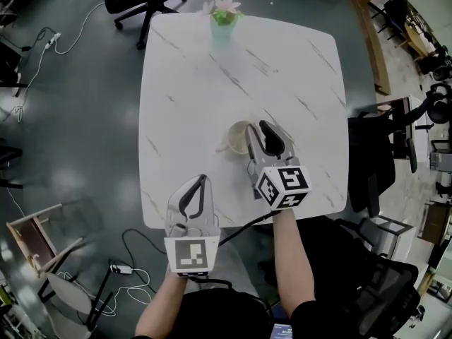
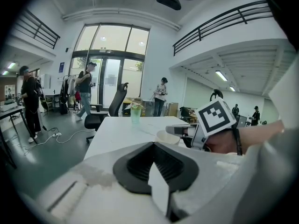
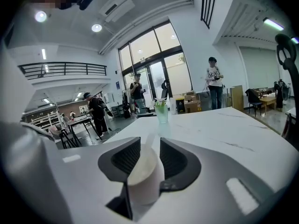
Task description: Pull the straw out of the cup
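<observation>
Our left gripper (image 1: 202, 183), closest to us by the near edge of the table (image 1: 212, 83), has its fingers pressed together on nothing. Our right gripper (image 1: 256, 129) has its fingers spread wide with the cup (image 1: 236, 138) between them, and the straw (image 1: 222, 147) leans out of the cup's left side. We think the right gripper should squeeze the cup gently next, so the left one can open and pinch the straw.

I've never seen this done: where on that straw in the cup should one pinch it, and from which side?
Probably the free end of the straw, from the left in the head view: it leans out over the left rim of the cup there, while the right gripper straddles the cup.
</observation>
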The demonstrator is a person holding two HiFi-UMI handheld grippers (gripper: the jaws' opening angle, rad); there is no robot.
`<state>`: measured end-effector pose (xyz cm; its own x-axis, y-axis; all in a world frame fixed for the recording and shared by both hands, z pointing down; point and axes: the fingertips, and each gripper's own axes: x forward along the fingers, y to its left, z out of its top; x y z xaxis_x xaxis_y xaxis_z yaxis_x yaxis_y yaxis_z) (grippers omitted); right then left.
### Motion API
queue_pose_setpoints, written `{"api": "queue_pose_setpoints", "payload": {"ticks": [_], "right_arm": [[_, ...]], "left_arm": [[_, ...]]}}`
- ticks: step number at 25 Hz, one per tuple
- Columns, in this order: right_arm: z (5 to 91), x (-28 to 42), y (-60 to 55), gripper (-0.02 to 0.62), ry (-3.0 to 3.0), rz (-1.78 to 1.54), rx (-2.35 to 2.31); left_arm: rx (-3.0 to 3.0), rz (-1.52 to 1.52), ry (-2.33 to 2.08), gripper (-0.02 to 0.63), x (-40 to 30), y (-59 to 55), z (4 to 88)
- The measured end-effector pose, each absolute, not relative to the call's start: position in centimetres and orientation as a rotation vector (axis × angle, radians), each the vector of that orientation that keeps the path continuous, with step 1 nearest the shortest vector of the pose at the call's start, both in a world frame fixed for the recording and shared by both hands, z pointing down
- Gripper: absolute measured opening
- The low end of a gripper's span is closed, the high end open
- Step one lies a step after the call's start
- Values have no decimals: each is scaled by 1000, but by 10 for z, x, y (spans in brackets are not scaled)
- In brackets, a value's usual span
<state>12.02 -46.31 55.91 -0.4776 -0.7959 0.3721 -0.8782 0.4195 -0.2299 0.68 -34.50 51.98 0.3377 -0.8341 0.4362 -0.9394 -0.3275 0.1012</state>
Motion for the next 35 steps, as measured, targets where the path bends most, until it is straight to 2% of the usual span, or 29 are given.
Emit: {"api": "queue_pose_setpoints", "payload": {"ticks": [5, 16, 35], "right_arm": [[562, 116, -470, 129, -2472, 580, 1456], [546, 118, -468, 41, -2482, 533, 1506], [434, 109, -402, 41, -2623, 340, 1664]], "left_arm": [[2267, 462, -1587, 2, 3, -345, 521], [2254, 431, -1607, 2, -7, -341, 508], [2369, 344, -1600, 2, -21, -297, 452]]}}
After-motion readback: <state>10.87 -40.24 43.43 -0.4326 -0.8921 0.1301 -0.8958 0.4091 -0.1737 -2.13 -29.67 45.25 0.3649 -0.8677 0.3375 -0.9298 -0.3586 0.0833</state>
